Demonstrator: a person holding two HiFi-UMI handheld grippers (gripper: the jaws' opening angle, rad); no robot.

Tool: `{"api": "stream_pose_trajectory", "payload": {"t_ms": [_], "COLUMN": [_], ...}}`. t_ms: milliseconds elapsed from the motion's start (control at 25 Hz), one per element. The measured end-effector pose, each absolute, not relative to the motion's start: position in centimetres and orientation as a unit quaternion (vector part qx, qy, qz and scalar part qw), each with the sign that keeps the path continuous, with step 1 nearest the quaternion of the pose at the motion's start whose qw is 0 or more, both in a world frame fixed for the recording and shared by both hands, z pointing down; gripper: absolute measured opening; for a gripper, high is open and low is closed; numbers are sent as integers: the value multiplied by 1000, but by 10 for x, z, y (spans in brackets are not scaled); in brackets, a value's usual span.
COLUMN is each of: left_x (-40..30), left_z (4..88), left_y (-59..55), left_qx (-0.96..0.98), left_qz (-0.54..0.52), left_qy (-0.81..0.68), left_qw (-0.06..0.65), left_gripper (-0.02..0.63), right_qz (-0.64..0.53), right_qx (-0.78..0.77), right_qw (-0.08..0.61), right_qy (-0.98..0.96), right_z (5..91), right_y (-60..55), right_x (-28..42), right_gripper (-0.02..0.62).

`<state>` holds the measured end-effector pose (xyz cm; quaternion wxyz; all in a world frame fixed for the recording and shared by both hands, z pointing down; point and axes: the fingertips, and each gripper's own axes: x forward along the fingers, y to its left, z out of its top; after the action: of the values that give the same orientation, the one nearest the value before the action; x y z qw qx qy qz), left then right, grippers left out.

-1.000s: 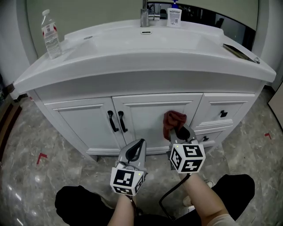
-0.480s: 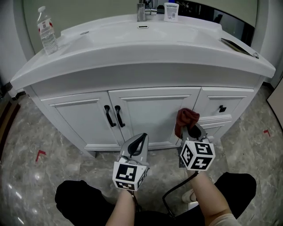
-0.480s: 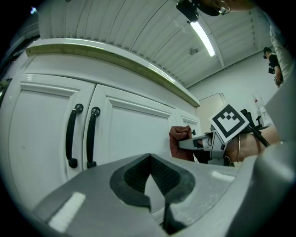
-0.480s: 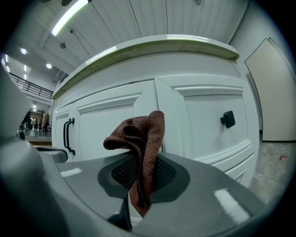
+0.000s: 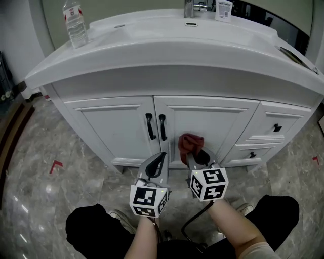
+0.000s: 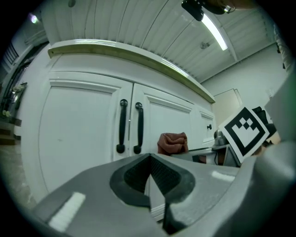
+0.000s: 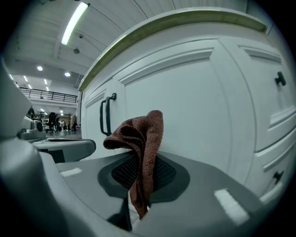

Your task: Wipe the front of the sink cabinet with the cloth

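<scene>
The white sink cabinet point(image 5: 121, 126) fills the head view, with two doors with black handles point(image 5: 155, 126) and drawers point(image 5: 276, 126) at the right. A reddish-brown cloth point(image 5: 190, 143) is pinched in my right gripper point(image 5: 195, 158), which is shut on it and holds it against the lower part of the right door point(image 7: 185, 106). The cloth point(image 7: 138, 148) bunches above the jaws in the right gripper view. My left gripper point(image 5: 158, 163) is shut with nothing in it, just left of the right one and short of the doors. The cloth point(image 6: 173, 142) also shows in the left gripper view.
A water bottle point(image 5: 75, 24) stands on the countertop's left, and a tap point(image 5: 190, 7) and small bottle point(image 5: 223, 9) at the back of the basin. A flat object point(image 5: 294, 55) lies on the counter's right end. Marbled floor point(image 5: 45, 187) with red tape marks point(image 5: 55, 166) surrounds me.
The right gripper and cloth have slid left across the cabinet front, from near the drawers onto the right door. The view has shifted, so the cabinet sits further right.
</scene>
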<state>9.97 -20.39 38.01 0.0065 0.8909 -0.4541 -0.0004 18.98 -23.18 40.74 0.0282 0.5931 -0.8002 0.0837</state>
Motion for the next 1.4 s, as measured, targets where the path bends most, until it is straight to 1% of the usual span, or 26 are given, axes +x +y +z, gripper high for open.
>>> {"api": "stream_pose_trajectory", "payload": {"t_ms": [160,320,640,1160,1400], "left_x": [64,44,60,135,180], "left_z": [386,390,393,396,393], "left_y": [-211,-218,-223,-214,-201], "left_qx": [874,865,874,902,922], "left_qz": [-8,-22,-22,-10,5], "left_qy": [-485,-501,-483,-429,-386], "left_qw": [20,35,42,39,20], "left_gripper": [0,1,1,0,1], "right_qz": [100,108,99,90,85], "right_qx": [568,555,556,623,664], "right_qw": [31,29,37,35,41], "right_qy": [-817,-824,-825,-777,-742], "right_z": [424,432,432,422,416], "right_y": [-243,-250,-252,-237,-223], "right_x": [146,121,128,232,294], "right_gripper": [81,81,81,81,81]}}
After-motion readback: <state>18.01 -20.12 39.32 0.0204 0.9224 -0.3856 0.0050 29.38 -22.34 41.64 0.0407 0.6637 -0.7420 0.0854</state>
